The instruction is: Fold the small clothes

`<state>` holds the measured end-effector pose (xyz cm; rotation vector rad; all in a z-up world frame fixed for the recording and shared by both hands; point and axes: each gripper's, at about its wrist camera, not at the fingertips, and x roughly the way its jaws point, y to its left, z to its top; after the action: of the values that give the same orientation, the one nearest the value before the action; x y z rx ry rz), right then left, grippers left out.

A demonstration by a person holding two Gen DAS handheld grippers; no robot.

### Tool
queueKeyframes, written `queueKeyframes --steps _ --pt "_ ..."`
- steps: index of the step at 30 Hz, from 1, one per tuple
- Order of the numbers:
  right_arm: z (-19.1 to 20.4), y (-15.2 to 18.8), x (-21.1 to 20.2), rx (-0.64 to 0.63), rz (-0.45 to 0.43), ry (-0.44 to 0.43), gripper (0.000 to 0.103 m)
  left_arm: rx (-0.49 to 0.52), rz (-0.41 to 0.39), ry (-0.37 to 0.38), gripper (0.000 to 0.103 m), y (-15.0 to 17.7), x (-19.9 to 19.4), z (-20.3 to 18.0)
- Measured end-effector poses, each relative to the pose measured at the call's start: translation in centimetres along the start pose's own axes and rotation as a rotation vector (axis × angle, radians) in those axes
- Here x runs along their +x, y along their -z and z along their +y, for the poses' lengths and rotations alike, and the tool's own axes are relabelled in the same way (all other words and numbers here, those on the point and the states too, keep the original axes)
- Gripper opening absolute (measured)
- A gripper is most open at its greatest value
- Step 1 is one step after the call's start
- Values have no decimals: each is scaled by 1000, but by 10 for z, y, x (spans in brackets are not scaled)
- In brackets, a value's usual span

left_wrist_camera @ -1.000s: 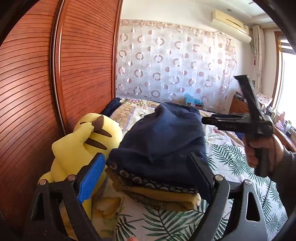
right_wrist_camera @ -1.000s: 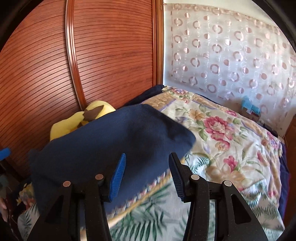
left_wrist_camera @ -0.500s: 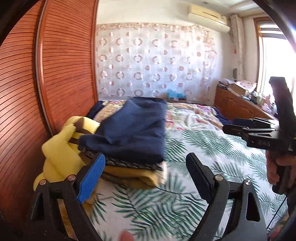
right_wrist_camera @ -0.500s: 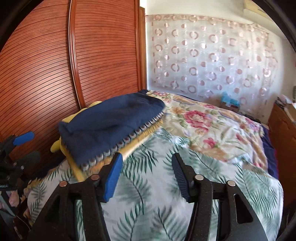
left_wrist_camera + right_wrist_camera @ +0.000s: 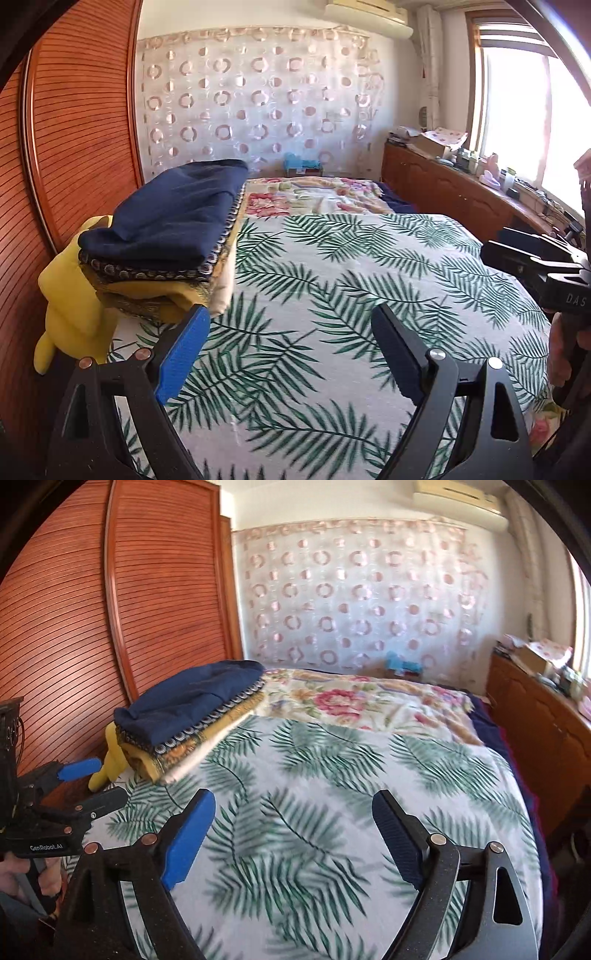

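A stack of folded clothes (image 5: 173,254) lies at the left edge of the bed, a folded navy garment (image 5: 177,214) on top of patterned and yellow pieces. It also shows in the right wrist view (image 5: 192,720). My left gripper (image 5: 291,354) is open and empty, held back from the stack over the palm-leaf bedspread (image 5: 351,280). My right gripper (image 5: 295,834) is open and empty, further from the stack. The right gripper shows at the right edge of the left wrist view (image 5: 535,258); the left gripper shows at the left of the right wrist view (image 5: 70,794).
A yellow plush toy (image 5: 70,314) sits under and beside the stack, against the ribbed wooden wardrobe (image 5: 74,147). A floral blanket (image 5: 314,195) lies at the far end of the bed. A wooden cabinet (image 5: 461,192) with clutter runs along the window wall on the right.
Both grippers have drawn back from the stack and opened wider. The navy garment now rests on top of the stack, with no gripper near it.
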<state>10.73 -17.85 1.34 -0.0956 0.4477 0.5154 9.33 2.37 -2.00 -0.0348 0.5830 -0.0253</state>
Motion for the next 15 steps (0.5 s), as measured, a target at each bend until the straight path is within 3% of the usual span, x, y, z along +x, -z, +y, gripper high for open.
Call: queueKeyframes --steps 15 --pt "6 14 -133 102 -155 166 88 18 -147 25 89 -35 -71 -32"
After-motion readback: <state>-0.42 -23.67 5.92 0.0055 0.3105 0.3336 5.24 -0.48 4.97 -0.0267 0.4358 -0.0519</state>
